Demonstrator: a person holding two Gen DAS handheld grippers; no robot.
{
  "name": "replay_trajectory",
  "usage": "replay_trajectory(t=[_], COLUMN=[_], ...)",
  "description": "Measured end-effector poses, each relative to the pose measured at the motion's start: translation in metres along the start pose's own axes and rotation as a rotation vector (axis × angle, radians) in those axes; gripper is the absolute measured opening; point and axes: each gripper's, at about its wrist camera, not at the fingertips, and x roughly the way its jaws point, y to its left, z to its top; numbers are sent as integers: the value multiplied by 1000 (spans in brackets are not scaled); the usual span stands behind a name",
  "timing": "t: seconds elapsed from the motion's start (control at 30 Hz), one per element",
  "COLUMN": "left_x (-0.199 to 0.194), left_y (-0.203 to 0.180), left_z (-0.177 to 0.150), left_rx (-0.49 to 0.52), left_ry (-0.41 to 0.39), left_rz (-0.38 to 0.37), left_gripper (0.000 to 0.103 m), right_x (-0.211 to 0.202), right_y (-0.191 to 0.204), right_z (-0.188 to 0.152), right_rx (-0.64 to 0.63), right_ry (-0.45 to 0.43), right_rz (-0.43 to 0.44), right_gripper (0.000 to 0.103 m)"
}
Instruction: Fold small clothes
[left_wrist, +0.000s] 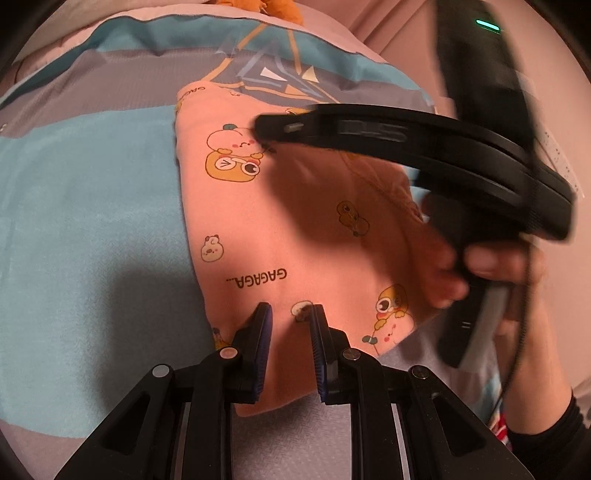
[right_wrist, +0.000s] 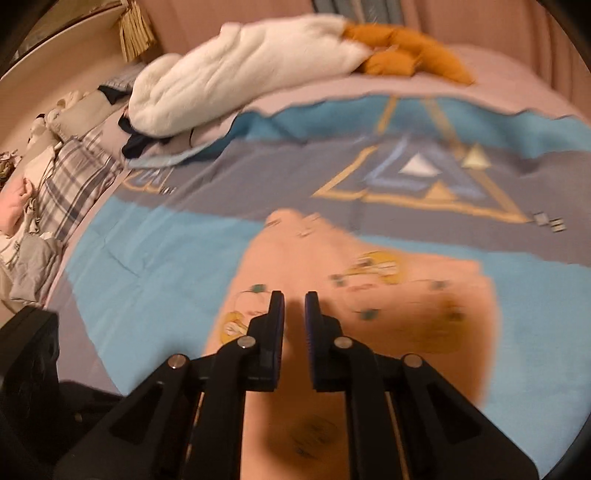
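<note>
Pink printed garment (left_wrist: 280, 221) lies flat on the blue-and-grey bedspread (left_wrist: 92, 221), directly ahead of and under both grippers. Left gripper (left_wrist: 291, 314) sits low over the garment's near hem, jaws parted a little with pink cloth showing in the gap, nothing pinched that I can see; right gripper (right_wrist: 294, 304) hovers above the same garment (right_wrist: 369, 295), jaws narrowly apart and empty, view blurred. Beyond the right gripper, to its left, a white plush blanket (right_wrist: 240, 70) is heaped by an orange cushion (right_wrist: 406, 48).
</note>
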Motion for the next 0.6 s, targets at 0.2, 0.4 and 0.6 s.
replay_trajectory(t=[0.2,0.4,0.6], left_x=[-2,2,9], left_y=[3,-2,-13], left_z=[-6,-6,-5], left_rx=[5,15,25], left_ry=[-7,-10,-21], left_rz=[-3,16,47], left_gripper=[18,18,18], right_x=[43,17,-36], right_y=[-12,-11,-24], right_z=[8,-6,-57], right_rx=[132,136,51], right_ry=[95,58,16], right_rz=[-54,-34,-50], right_gripper=[2,7,7])
